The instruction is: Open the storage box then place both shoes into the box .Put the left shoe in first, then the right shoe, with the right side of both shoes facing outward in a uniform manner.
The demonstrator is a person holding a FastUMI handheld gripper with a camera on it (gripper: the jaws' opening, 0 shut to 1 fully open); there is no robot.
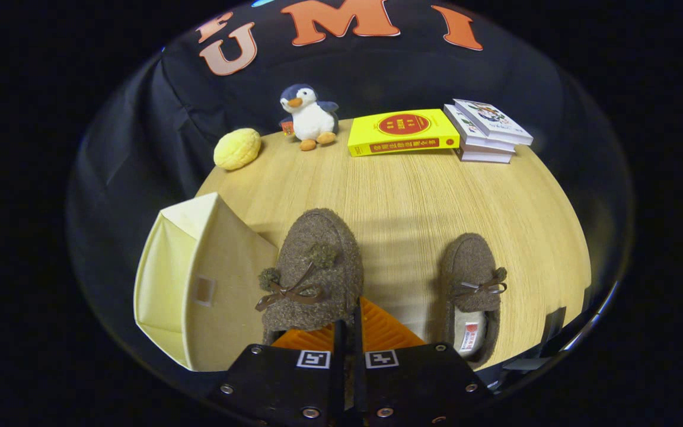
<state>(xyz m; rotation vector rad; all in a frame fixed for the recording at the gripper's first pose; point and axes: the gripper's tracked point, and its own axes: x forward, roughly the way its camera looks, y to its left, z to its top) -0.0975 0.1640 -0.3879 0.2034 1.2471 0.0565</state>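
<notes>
Two brown fuzzy shoes with pom-pom bows point away from me on the wooden table. The left-hand shoe looms large just ahead of my gripper, whose fingers are pressed close together on the shoe's heel rim. It looks raised off the table, beside the box. The right-hand shoe rests on the table to the right of the fingers, its pale insole showing. A pale yellow storage box stands left of the held shoe, with a small tab on its broad face. I cannot tell whether it is open.
Along the table's far edge sit a yellow bun-shaped toy, a plush penguin, a yellow book and a stack of white books. Bare wood lies between these and the shoes.
</notes>
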